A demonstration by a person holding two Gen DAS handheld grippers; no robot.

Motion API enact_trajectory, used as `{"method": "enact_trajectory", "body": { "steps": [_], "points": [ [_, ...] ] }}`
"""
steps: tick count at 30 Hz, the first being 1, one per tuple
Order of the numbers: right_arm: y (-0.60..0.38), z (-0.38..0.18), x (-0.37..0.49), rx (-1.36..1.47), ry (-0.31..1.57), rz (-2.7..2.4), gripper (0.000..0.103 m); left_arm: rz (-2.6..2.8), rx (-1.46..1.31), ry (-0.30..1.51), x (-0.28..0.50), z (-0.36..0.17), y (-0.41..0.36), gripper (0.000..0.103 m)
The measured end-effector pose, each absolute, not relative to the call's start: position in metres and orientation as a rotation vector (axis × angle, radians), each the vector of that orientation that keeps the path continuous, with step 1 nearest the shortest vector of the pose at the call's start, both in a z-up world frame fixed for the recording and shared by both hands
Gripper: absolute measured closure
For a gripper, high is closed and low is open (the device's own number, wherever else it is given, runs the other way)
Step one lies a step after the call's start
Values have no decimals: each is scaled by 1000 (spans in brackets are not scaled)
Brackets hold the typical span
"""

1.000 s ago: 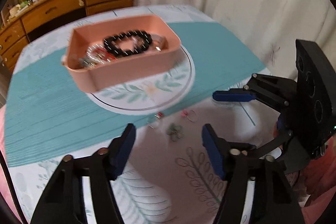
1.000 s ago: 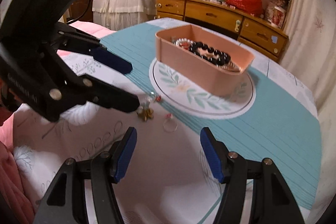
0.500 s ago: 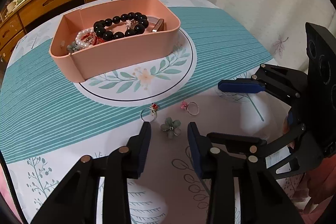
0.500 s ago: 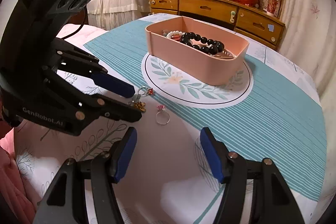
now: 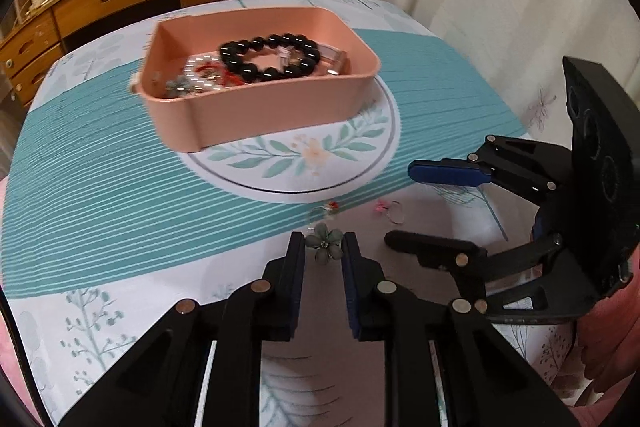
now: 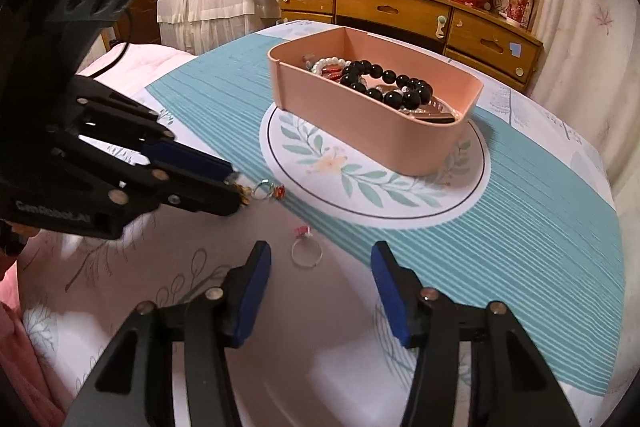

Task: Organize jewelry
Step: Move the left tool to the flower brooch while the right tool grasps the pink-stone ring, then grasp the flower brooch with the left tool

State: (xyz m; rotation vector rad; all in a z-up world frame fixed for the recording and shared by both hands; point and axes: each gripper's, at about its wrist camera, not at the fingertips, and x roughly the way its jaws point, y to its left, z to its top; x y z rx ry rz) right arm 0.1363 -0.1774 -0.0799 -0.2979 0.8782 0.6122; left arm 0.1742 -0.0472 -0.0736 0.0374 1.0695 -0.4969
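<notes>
Closed since before, left tongs (image 5: 324, 247) pinch flower ring (image 5: 325, 245) above tablecloth (image 5: 120, 211).

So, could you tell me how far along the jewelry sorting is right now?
Mostly done: the black bead bracelet and a pearl strand already lie in the pink tray. In hand: the left gripper is pinched on the green flower piece. Left: a red-stone ring and a pink-stone ring on the tablecloth, near the open right gripper.
</notes>
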Motion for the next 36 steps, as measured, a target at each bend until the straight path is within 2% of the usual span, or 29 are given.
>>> {"method": "enact_trajectory", "body": {
  "steps": [4,12,17,25,36],
  "points": [
    [-171,-80,139,-305,876,616,54,-456,12,1066,174,-72,-31,87],
    [-168,-79,144,-300,871,624,80,-417,-35,1086,171,-77,-12,87],
    [-166,-78,148,-302,869,617,91,-406,-34,1082,171,-76,-14,87],
    [-165,-78,153,-272,889,592,93,-380,-30,1053,163,-65,-7,87],
    [-173,-73,181,-83,1043,510,93,-325,5,1042,182,-46,2,87]
  ]
}}
